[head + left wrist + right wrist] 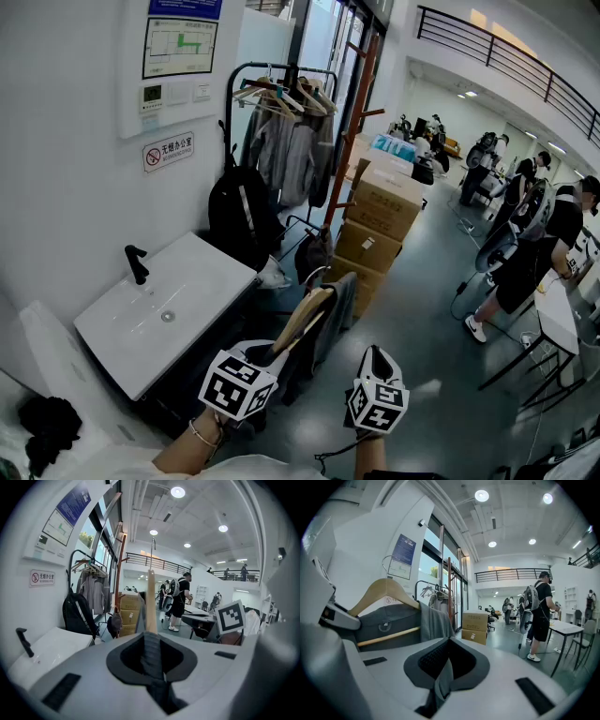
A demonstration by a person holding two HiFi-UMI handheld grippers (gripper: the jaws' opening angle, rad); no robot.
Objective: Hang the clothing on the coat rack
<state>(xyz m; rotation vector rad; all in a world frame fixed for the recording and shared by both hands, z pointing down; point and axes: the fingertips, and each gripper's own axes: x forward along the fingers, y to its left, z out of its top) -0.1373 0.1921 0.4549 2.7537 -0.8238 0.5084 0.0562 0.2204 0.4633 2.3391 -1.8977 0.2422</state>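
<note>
Wall: white wall [66, 206] on my left, with signs and a control panel on it.
Basin: white rectangular sink basin [202, 281] against that wall, below and left of my grippers. A black tap [137, 262] stands at its far edge.
Rack: black metal-tube clothes rack [281, 65] beyond the basin, well apart from me. Grey garments already hang there on wooden hangers.
Stand: rust-brown wooden coat stand [352, 122] just right of the rack.
Boxes: stack of brown cardboard boxes [380, 220] right of the stand.
Backpack: black backpack [242, 220] under the rack's left end.
Clothing: dark grey garment [389, 620] draped on my hanger, held in the air between my two grippers, near the basin's corner. It is not on the rack.
Hanger: pale wooden hanger [384, 590] carrying the garment, seen edge-on from the left gripper view.
Left gripper [151, 648]: my fingers are clamped on the hanger, holding it up.
Right gripper [447, 660]: my fingers are pinched on a fold of the garment's grey fabric.
People: standing by tables, far right.
</note>
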